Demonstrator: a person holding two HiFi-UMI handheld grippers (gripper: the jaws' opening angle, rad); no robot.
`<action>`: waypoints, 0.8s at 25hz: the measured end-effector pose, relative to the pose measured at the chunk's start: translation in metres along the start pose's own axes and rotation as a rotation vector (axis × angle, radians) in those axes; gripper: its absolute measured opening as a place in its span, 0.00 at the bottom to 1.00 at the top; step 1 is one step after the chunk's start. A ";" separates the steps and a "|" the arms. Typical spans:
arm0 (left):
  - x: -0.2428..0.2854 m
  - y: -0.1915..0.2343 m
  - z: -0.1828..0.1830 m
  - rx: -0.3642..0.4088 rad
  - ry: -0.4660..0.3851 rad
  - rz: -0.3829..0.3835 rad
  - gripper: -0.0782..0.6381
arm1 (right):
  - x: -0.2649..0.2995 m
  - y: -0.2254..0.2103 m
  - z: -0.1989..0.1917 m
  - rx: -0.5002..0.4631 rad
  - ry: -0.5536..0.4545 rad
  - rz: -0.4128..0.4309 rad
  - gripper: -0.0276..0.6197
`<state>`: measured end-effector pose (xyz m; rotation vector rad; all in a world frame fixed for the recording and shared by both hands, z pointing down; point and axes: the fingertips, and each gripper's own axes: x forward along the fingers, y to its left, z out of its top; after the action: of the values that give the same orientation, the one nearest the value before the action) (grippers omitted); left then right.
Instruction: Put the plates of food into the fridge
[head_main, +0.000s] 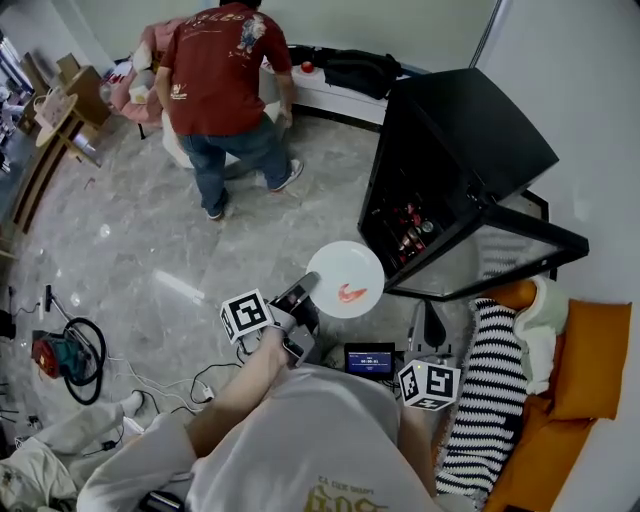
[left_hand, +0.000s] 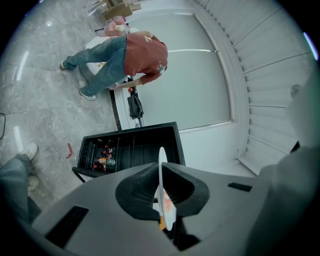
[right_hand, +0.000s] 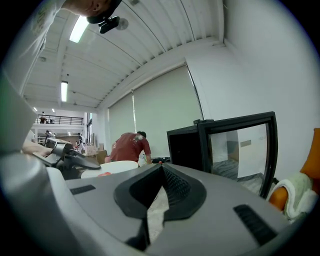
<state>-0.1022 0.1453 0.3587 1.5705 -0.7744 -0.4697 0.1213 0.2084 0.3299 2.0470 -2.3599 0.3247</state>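
Right tongs (right_hand: 162, 167): pinched together, nothing in them, so that's basically the spare hand for now
Left tongs (left_hand: 160, 170): clamped on the rim of the plate (head_main: 345, 280), which sticks out flat in front so nothing slides off
Plate: up in the air over the floor (head_main: 150, 250), just short of the open fridge (head_main: 470, 150), red-orange food (head_main: 352, 293) on it
Fridge door (head_main: 500, 250): swung wide, way in looks clear
Next, imo: ease it in level onto a shelf

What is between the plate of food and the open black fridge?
Nothing: the head view shows the plate right beside the fridge's open front, with only bare floor showing around them.
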 end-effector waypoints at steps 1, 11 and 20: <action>0.003 0.000 -0.001 -0.002 0.001 0.000 0.13 | 0.001 -0.001 0.000 -0.002 0.001 0.002 0.06; 0.035 0.007 0.009 -0.027 0.018 0.015 0.13 | 0.023 -0.015 0.012 0.005 -0.034 -0.002 0.06; 0.080 0.004 0.050 -0.046 0.041 -0.006 0.13 | 0.071 -0.017 0.033 -0.051 -0.069 -0.031 0.06</action>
<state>-0.0824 0.0536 0.3656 1.5354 -0.7231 -0.4553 0.1317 0.1320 0.3101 2.1030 -2.3457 0.1950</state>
